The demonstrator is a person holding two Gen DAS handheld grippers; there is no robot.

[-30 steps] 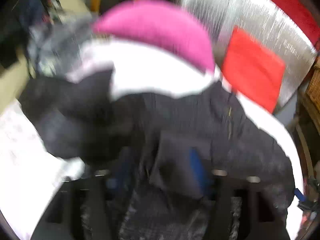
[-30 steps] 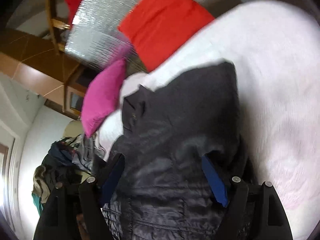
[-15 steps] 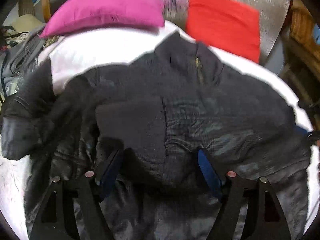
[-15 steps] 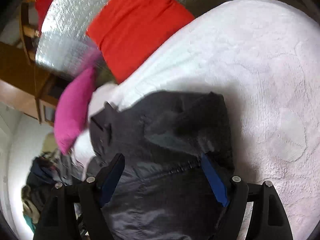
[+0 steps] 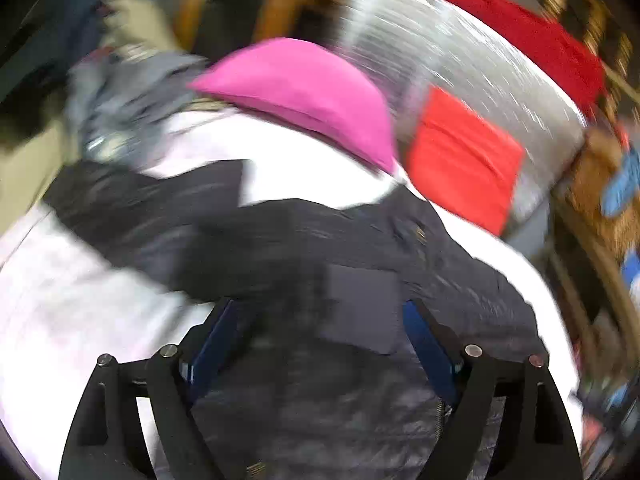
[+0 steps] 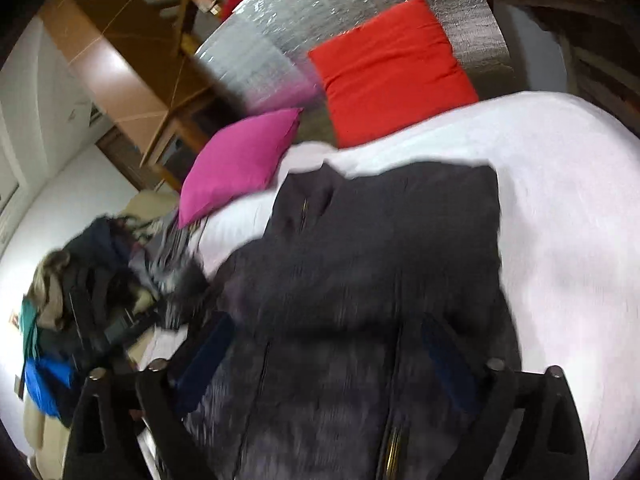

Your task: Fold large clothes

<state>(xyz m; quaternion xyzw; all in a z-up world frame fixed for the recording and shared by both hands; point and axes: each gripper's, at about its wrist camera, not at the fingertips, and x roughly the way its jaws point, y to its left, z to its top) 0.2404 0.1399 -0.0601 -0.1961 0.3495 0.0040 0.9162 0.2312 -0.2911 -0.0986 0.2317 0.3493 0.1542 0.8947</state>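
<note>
Spread flat mid-frame on the white bed (image 6: 580, 200) for folding: dark jacket (image 6: 380, 248), with left gripper (image 5: 320, 344) and right gripper (image 6: 332, 360) just opening wide, pressing nothing.

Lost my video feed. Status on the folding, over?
Both hand-held grippers, left and right, jaws just opened wide, gripping nothing. Dark jacket spread on the white bed. Pink cushion beyond, clear of it.
</note>
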